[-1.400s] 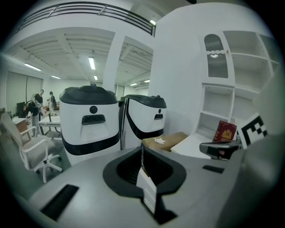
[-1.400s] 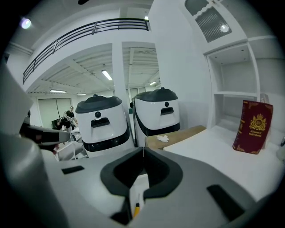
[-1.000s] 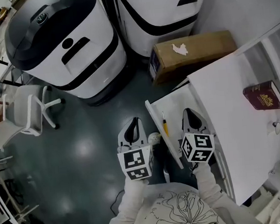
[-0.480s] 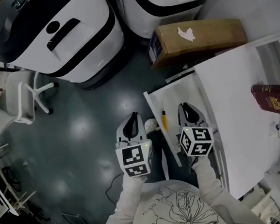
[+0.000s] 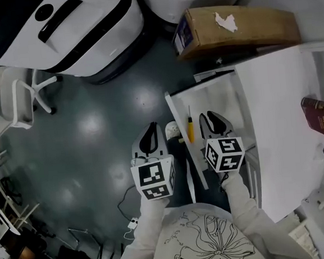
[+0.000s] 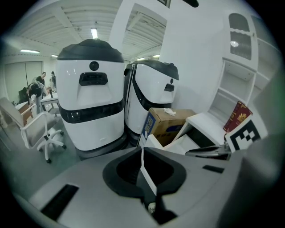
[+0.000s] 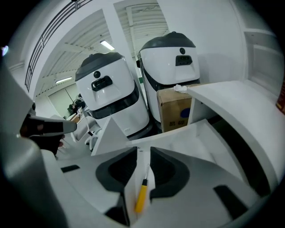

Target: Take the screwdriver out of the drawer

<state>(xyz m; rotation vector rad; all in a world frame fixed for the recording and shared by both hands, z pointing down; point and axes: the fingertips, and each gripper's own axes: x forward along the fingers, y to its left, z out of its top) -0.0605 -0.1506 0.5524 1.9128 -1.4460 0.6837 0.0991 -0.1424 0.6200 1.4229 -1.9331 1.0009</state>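
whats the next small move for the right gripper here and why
Probably lower the right gripper a little so its jaws straddle the handle of the yellow screwdriver. Its jaws have just been opening. In the right gripper view, the screwdriver lies flat in the open drawer, lined up with the gap between them, and the pads are not on it yet.

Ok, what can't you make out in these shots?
Drawer: in the head view, the inner end is hidden under the desk top.
Red book: in the head view, cut off by the right edge.
Screwdriver: in the head and right gripper views, the tip is too small to tell its type.
Cardboard box: in the right gripper view, the label is too small to read.
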